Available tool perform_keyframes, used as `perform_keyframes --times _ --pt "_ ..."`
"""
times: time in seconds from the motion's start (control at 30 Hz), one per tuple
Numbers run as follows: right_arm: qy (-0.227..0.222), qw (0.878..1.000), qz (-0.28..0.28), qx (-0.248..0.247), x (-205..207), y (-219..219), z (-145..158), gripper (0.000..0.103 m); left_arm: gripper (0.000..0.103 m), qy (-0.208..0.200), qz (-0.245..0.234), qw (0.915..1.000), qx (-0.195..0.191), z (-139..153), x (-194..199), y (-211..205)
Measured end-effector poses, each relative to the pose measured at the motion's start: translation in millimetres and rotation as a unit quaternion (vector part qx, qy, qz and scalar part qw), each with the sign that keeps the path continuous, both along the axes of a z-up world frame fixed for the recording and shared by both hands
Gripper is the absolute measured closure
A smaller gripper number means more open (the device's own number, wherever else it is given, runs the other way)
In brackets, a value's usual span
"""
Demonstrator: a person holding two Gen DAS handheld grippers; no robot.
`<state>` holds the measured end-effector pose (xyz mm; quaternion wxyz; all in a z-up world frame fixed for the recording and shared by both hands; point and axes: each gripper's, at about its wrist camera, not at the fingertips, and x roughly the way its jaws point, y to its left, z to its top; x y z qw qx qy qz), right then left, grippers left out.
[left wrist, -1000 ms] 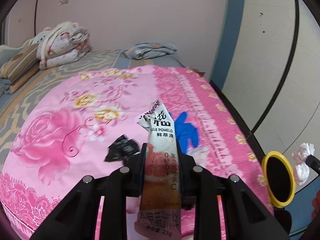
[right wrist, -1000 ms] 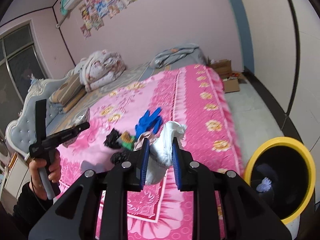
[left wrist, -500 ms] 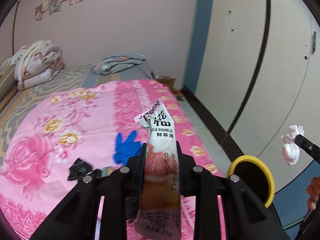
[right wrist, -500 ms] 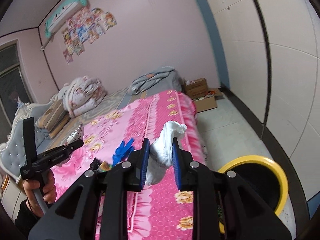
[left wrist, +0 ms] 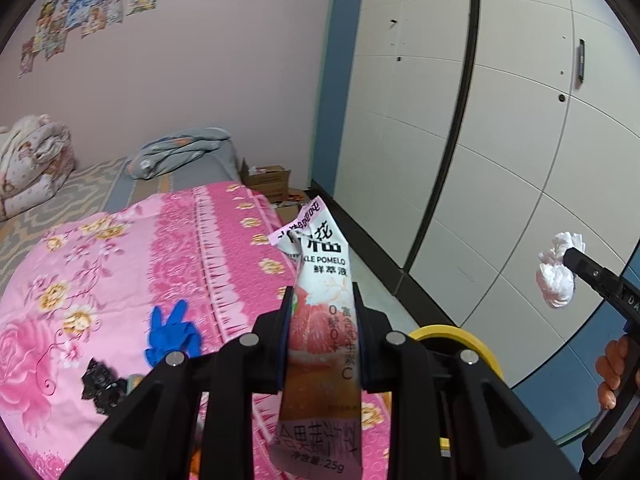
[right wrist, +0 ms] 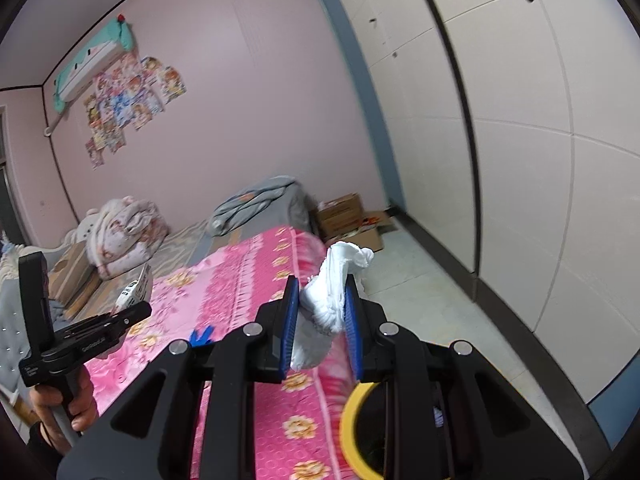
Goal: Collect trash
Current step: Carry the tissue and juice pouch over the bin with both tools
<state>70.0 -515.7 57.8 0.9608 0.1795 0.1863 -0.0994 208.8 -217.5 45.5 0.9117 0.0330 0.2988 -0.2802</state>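
The left gripper (left wrist: 322,308) clamps a drink pouch (left wrist: 322,344) upright; its print reads "POMELO", a large "C" and "25g" among Chinese characters. The right gripper (right wrist: 322,308) pinches a crumpled white tissue (right wrist: 328,304). Both pieces of trash hang above the pink floral bedspread (left wrist: 120,264), near the yellow-rimmed bin (left wrist: 472,340).
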Motion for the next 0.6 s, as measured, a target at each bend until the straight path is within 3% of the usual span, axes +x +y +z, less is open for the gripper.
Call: perform_keyframes --times 0.2,0.6 --pt "0.010 0.999 -0.031 -0.003 -6.3 -24.7 -13.0 0.082 0.079 0.010 -0.026 0.9996 0.000 -13.1 -0.2 -33.4" --pt "0.071 0.995 -0.069 0.022 -2.7 -60.3 -95.2 0.082 0.079 0.064 -0.073 0.9949 0.029 -99.2 2.6 -104.7"
